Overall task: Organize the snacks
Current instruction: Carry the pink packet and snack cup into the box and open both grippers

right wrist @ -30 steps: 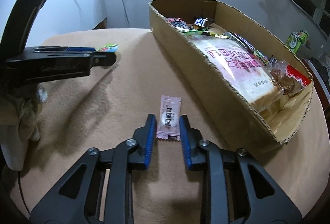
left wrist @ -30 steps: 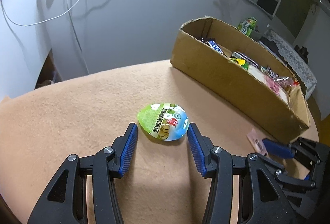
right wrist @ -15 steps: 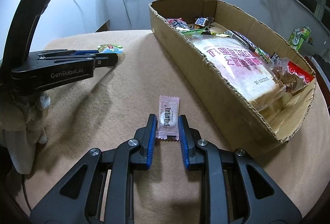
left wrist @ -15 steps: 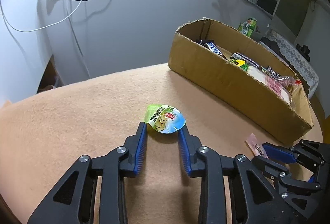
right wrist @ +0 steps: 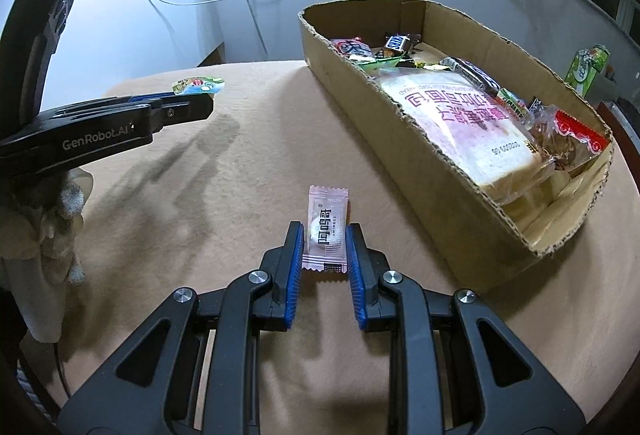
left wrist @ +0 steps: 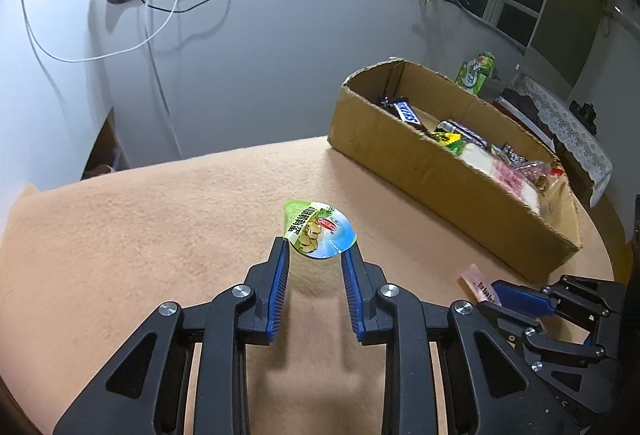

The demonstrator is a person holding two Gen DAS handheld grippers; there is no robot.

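A: Starting w/ the left wrist view; the left gripper (left wrist: 314, 259) has pinched in on the round green-lidded cup (left wrist: 319, 229), which a sec ago lay flat on the tan cloth (left wrist: 160, 227) between wide jaws. Now it's tilted, clamped at its edges by the blue pads (left wrist: 279, 267), and seems off the cloth; a shadow sits under it.

B: So grip's made. Where's it vs. the cardboard box (left wrist: 440, 175)?

A: Left of the box's near long wall, well apart; box is already stocked w/ bars and bread. The right gripper shows at the lower right, near the box's near corner, w/ a pink packet at its tips.

B: Right wrist view?

A: The right gripper (right wrist: 324, 247) is closed on the pink candy packet (right wrist: 326, 231); pads press both long edges, no real change over the last sec. Packet sits just left of the box's (right wrist: 400, 139) near wall; can't tell if it's clear of the cloth yet. The left gripper (right wrist: 200, 103) is visible further left of the box, carrying the cup (right wrist: 198, 85) above the cloth.

B: Meaning for the task?

A: Both snacks look secured; my read is the pick phase is done for this pair and the carry to the box comes next. Cup's held only by its rim, so it may swivel; the packet is thin, might slip.
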